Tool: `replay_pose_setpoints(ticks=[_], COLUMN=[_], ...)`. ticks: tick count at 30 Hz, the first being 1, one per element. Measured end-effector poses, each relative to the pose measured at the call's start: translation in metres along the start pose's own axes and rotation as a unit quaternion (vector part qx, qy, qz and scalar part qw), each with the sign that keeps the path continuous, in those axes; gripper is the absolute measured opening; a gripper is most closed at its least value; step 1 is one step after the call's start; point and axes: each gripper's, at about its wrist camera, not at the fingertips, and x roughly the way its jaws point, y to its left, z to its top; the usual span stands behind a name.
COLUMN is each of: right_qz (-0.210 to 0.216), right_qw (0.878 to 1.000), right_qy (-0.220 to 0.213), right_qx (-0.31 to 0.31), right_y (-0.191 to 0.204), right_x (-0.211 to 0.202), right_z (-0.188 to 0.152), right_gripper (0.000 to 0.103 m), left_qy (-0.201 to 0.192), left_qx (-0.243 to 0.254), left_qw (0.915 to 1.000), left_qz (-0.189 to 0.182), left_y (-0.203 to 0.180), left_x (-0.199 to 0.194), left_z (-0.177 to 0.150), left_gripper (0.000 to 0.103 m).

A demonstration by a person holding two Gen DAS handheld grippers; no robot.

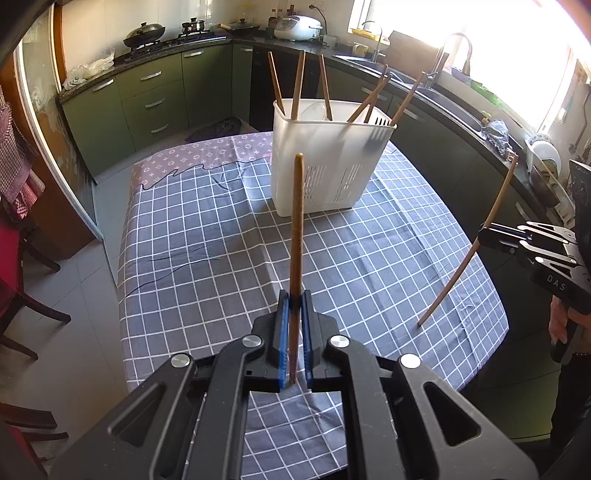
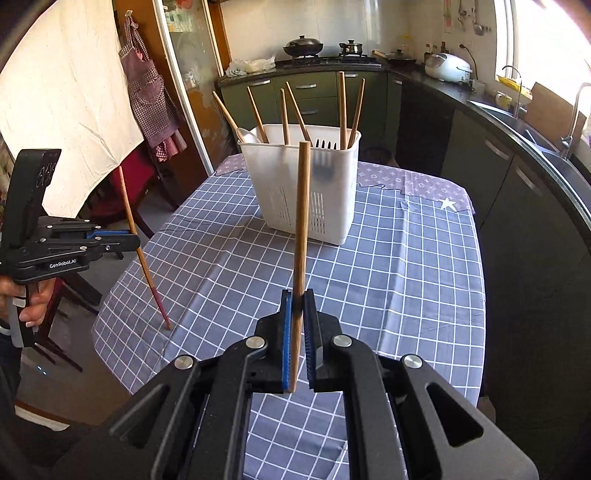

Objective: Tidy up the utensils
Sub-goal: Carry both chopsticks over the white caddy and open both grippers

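My left gripper (image 1: 294, 301) is shut on a wooden chopstick (image 1: 297, 221) that points up toward the white slotted utensil holder (image 1: 328, 166) at the table's far side. At the right edge of that view my right gripper (image 1: 482, 232) hangs above the table, clamped on a second chopstick (image 1: 458, 277). In the right wrist view my right gripper (image 2: 297, 299) pinches that chopstick (image 2: 303, 206) in front of the holder (image 2: 303, 192). My left gripper (image 2: 135, 240) shows at the left with its red-tipped chopstick (image 2: 142, 258). Several chopsticks, a fork and a spoon stand in the holder.
The table carries a blue checked cloth (image 1: 207, 240). Dark green cabinets (image 1: 155, 92) with a stove, a rice cooker (image 1: 297, 27) and a sink (image 1: 436, 85) run behind and to the right. Dark wooden chairs (image 1: 22, 295) stand left of the table. A person's hand (image 2: 33, 299) grips the left handle.
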Motion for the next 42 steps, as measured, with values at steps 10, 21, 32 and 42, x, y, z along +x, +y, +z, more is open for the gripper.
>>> replay_pose_setpoints(ticks=[10,21,32,42], right_qz=[0.012,0.003,-0.029,0.008], right_qw=[1.000,0.994,0.976,0.980], right_qy=[-0.017,-0.105,-0.211,-0.195], right_qx=[-0.001,0.016,0.055,0.049], right_y=[0.000,-0.023,-0.062,-0.061], right_x=[0.005,-0.055,-0.094,-0.047], right_z=[0.006,0.075,0.163,0.207], right_gripper=[0.007,0.007,0.007,0.007], left_qy=[-0.009,-0.068,-0.167,-0.155], left_qx=[0.016,0.036,0.042,0.023], left_qw=[0.9998,0.9971,0.9850,0.9872], left_qz=[0.001,-0.001,0.013,0.028], left_y=[-0.013,-0.033,-0.059,-0.057], left_x=[-0.010,-0.050,-0.087,-0.036], left_z=[0.013,0.078,0.166,0.196], left_gripper=[0.007,0.007,0.007,0.007])
